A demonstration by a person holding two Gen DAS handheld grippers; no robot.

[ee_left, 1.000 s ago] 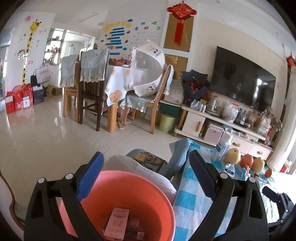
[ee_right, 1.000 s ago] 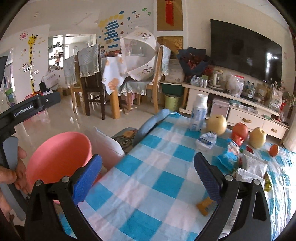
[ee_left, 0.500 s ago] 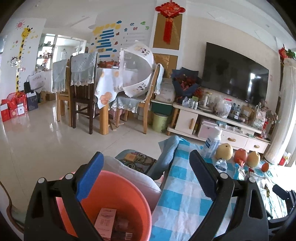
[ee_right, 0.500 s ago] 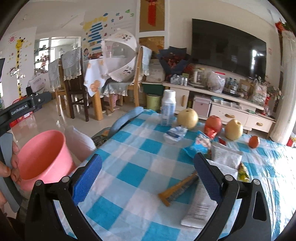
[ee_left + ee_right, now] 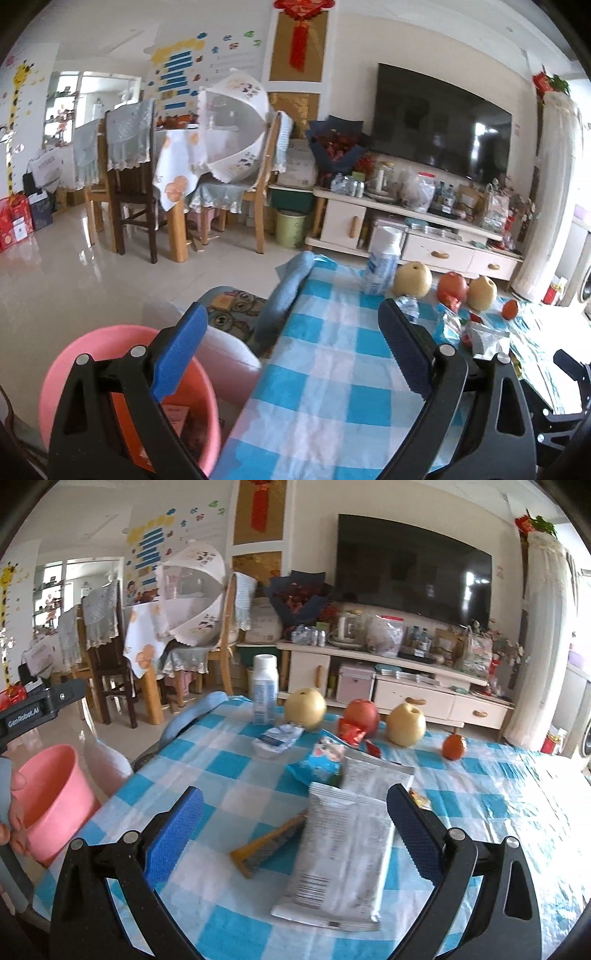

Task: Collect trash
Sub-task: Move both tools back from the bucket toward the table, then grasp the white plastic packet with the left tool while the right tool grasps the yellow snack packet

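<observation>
1. Between your right gripper pads, which stand wide apart and grip nothing, you now have a silver wrapper lying flat on the blue checked tablecloth; half a second ago it sat further ahead and off to the right, so you have brought this tool forward over the trash.
2. Beside that wrapper, touching its left edge, lies a yellow packet, and a second silver wrapper sits just behind, partly under the first.
3. Your left gripper is equally wide open and empty. Its left pad hangs over the pink bucket, its right pad over the tablecloth. The bucket has slid further left in this view than a moment ago, so you have swung the tool toward the table.
4. Inside the bucket, small boxes already lie at the bottom.
5. From the right wrist, you see the bucket off the table's left edge, with your fingers against its rim.
6. Further along the cloth lie a blue snack bag, a crumpled clear bottle and a red wrapper.
7. Beyond them stand a white bottle, two pears, an apple and a small orange fruit.
8. Behind the table, the dark television hangs above a cluttered cabinet.
</observation>
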